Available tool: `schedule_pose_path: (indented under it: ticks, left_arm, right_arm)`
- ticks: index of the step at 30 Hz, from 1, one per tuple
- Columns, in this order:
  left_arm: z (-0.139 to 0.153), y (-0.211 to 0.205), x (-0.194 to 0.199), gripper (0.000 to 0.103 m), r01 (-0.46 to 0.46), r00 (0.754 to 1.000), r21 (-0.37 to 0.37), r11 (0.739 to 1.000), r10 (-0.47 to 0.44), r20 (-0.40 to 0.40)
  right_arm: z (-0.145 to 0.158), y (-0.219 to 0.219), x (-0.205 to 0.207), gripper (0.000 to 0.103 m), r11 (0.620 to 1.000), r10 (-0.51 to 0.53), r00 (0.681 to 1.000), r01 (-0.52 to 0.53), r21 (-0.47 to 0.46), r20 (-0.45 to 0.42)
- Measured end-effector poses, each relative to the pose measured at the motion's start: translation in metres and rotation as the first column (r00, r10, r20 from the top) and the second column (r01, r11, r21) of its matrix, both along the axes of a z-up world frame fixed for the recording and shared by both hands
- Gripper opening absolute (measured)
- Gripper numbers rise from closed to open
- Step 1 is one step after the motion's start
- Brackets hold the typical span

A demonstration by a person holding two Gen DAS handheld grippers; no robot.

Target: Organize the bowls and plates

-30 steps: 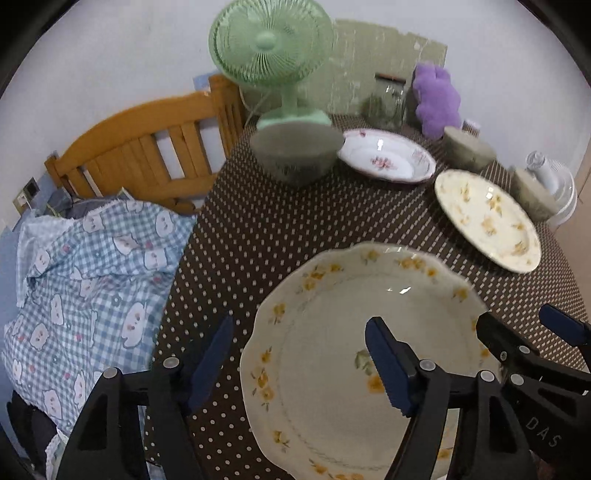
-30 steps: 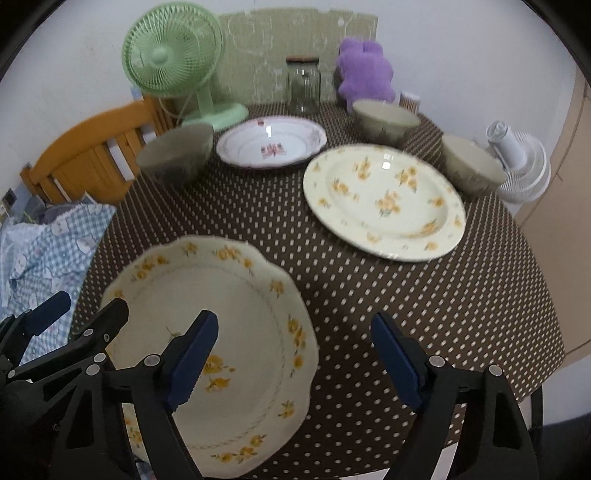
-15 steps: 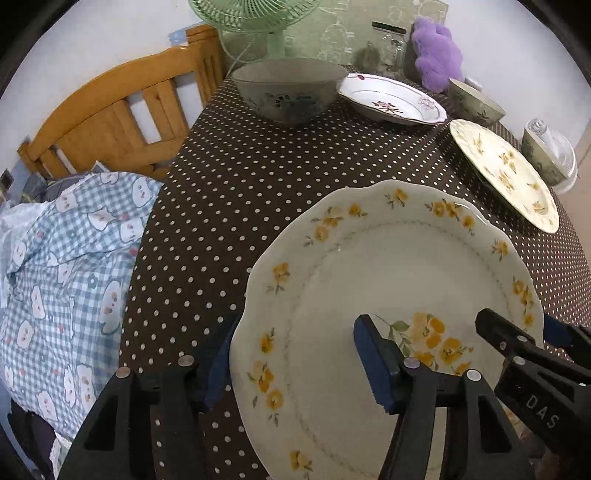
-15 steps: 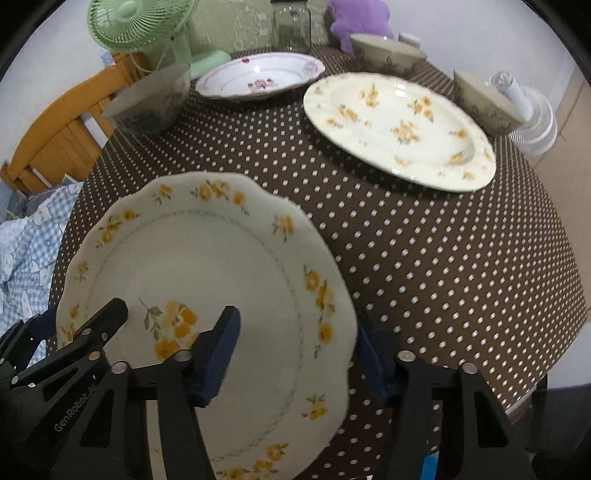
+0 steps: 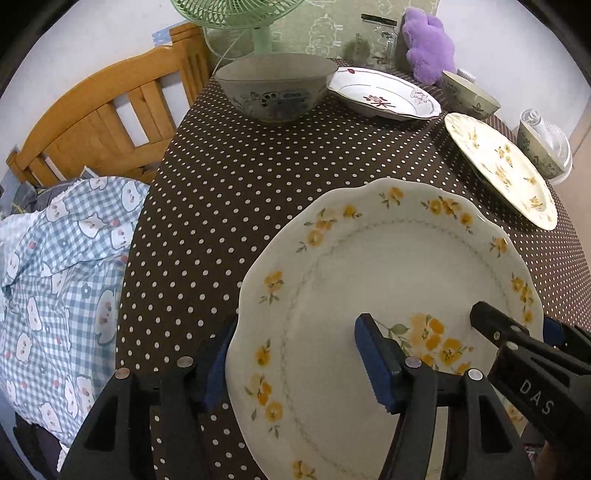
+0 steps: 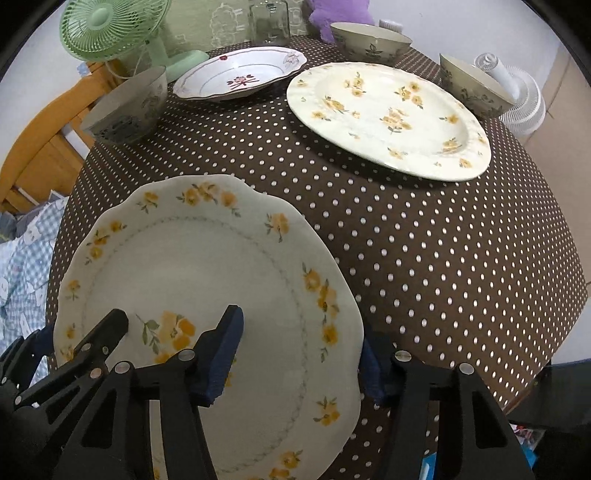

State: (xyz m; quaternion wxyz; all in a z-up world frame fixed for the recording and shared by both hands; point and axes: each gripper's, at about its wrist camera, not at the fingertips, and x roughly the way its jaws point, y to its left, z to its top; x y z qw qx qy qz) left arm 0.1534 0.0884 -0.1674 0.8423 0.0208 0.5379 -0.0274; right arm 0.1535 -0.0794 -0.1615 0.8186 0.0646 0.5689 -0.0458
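Note:
A scalloped plate with yellow flowers [image 5: 388, 266] [image 6: 192, 266] lies at the near edge of the dotted brown table [image 6: 424, 258]. My left gripper [image 5: 291, 332] straddles its left rim, one finger under the edge and one on the plate's face. Over the opposite rim, my right gripper [image 6: 299, 332] stands the same way, its outer finger partly hidden beneath the edge. Both sets of jaws have come in against the plate. A second yellow-flowered plate [image 6: 388, 110] lies farther back on the right.
A white dish with a red flower [image 6: 240, 75] and a grey bowl [image 6: 125, 107] sit at the back left, with two green bowls [image 6: 369, 40] [image 6: 472, 88] at the back right. A green fan [image 6: 107, 29], a jar [image 6: 269, 22], a wooden chair [image 5: 103, 122] and checked cloth [image 5: 55, 277] surround the table.
Both grippers came down over the scalloped plate and narrowed their jaws onto its opposite rims. The plate now fills more of each view.

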Motion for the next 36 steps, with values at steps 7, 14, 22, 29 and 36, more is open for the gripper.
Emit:
schedule_pose_path:
  ticks: [7, 14, 22, 29, 36]
  left_arm:
    - [0.001, -0.006, 0.008, 0.064, -0.009, 1.0, 0.002, 1.0, 0.009, -0.004]
    - [0.002, -0.014, 0.015, 0.064, -0.042, 0.999, 0.004, 0.999, 0.042, -0.009]
    - [0.001, -0.019, 0.021, 0.064, -0.099, 0.995, 0.009, 0.995, 0.099, -0.017]
    - [-0.001, -0.021, 0.022, 0.065, -0.139, 0.99, 0.008, 0.99, 0.139, -0.027]
    - [0.003, -0.026, 0.022, 0.084, -0.113, 0.993, 0.022, 0.993, 0.113, -0.018]
  right_arm:
    - [0.004, -0.008, 0.019, 0.061, 1.0, 0.021, 1.0, -0.021, -0.006, 0.01]
    - [0.003, -0.016, 0.043, 0.061, 0.999, 0.053, 0.999, -0.053, -0.007, 0.011]
    - [-0.001, -0.021, 0.067, 0.061, 0.994, 0.107, 0.994, -0.107, -0.006, 0.011]
    - [-0.005, -0.021, 0.071, 0.062, 0.991, 0.136, 0.991, -0.136, 0.001, 0.008]
    - [-0.007, -0.018, 0.069, 0.066, 0.987, 0.16, 0.987, -0.16, 0.005, -0.007]
